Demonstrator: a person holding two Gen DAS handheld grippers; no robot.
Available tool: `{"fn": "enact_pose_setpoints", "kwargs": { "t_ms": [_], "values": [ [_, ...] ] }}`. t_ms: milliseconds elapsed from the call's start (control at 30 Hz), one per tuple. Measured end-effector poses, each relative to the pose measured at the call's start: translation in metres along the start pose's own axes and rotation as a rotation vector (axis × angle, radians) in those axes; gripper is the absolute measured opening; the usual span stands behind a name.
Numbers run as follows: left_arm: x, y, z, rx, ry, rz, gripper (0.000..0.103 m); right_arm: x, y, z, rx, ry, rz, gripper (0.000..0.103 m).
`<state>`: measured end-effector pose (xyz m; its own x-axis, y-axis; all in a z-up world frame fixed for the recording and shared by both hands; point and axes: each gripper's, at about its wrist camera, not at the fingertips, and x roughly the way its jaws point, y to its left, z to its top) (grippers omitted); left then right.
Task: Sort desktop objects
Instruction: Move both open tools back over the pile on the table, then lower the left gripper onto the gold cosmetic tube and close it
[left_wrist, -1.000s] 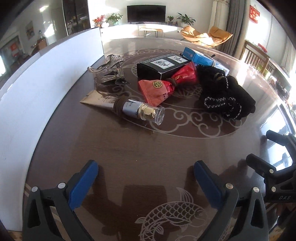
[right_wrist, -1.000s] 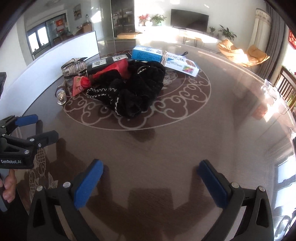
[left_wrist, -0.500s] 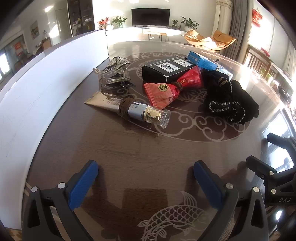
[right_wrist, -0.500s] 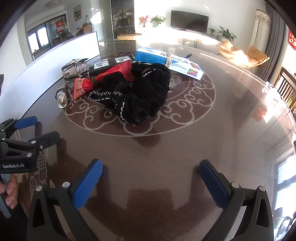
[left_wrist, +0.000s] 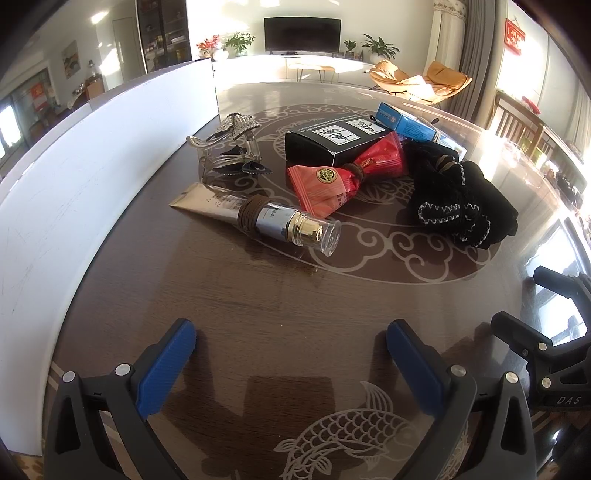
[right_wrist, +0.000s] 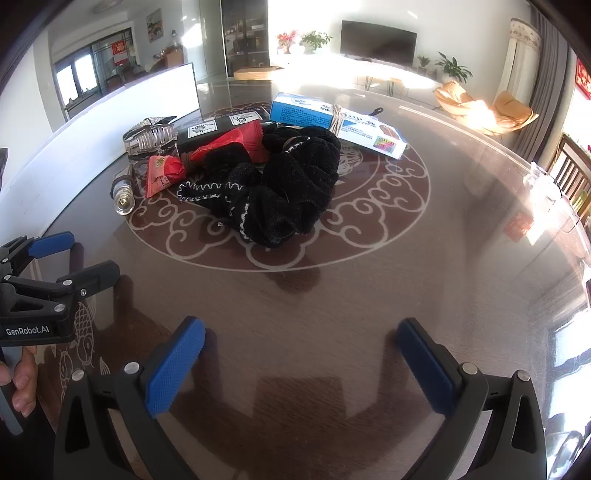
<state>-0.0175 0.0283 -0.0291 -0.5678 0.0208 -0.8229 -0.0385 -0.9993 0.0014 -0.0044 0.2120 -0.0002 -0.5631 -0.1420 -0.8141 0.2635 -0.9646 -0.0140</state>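
A pile lies mid-table: a cosmetic tube with clear cap (left_wrist: 266, 218), red snack packets (left_wrist: 328, 182), a black box (left_wrist: 332, 142), a blue box (left_wrist: 406, 122), a black knit cloth (left_wrist: 458, 195) and clear hair clips (left_wrist: 229, 147). My left gripper (left_wrist: 290, 347) hovers open in front of the tube, nothing between its fingers. In the right wrist view my right gripper (right_wrist: 301, 350) is open and short of the black cloth (right_wrist: 280, 192), with the blue box (right_wrist: 336, 123) behind it. The left gripper (right_wrist: 74, 254) shows at that view's left edge.
A white board (left_wrist: 92, 177) stands along the table's left side. The round glass-topped table (right_wrist: 461, 240) has bare surface on the right and near both grippers. A hand (right_wrist: 18, 380) grips the left tool. Chairs stand beyond the far right rim.
Both grippers have crept forward toward the pile, so the tube and the black cloth look larger and nearer. Both stay open. No object has moved.
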Motion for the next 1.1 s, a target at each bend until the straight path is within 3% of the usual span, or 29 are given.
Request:
{"fn": "enact_pose_setpoints", "kwargs": {
  "t_ms": [267,367,533,767,900,1000,1100],
  "values": [
    [-0.001,0.001,0.0,-0.001,0.005,-0.002,0.103,0.0,0.0,-0.001,0.0,0.0,0.001,0.103],
    [-0.003,0.013,0.001,-0.064,0.007,0.012,0.103,0.0,0.0,-0.001,0.0,-0.001,0.001,0.103],
    [-0.013,0.055,0.001,-0.276,-0.047,-0.149,0.103,0.0,0.0,-0.001,0.0,-0.001,0.001,0.103],
    [-0.009,0.054,0.006,-0.281,-0.045,-0.111,0.103,0.0,0.0,-0.001,-0.001,-0.001,0.001,0.103],
    [-0.004,0.063,0.017,-0.357,-0.054,-0.18,0.103,0.0,0.0,0.0,-0.001,-0.001,0.001,0.103],
    [0.007,0.059,0.042,-0.372,-0.036,-0.12,0.103,0.0,0.0,0.0,-0.001,-0.001,0.001,0.103],
    [0.029,0.049,0.063,-0.34,0.012,-0.01,0.103,0.0,0.0,-0.001,-0.001,-0.001,0.001,0.103]
  ]
}}
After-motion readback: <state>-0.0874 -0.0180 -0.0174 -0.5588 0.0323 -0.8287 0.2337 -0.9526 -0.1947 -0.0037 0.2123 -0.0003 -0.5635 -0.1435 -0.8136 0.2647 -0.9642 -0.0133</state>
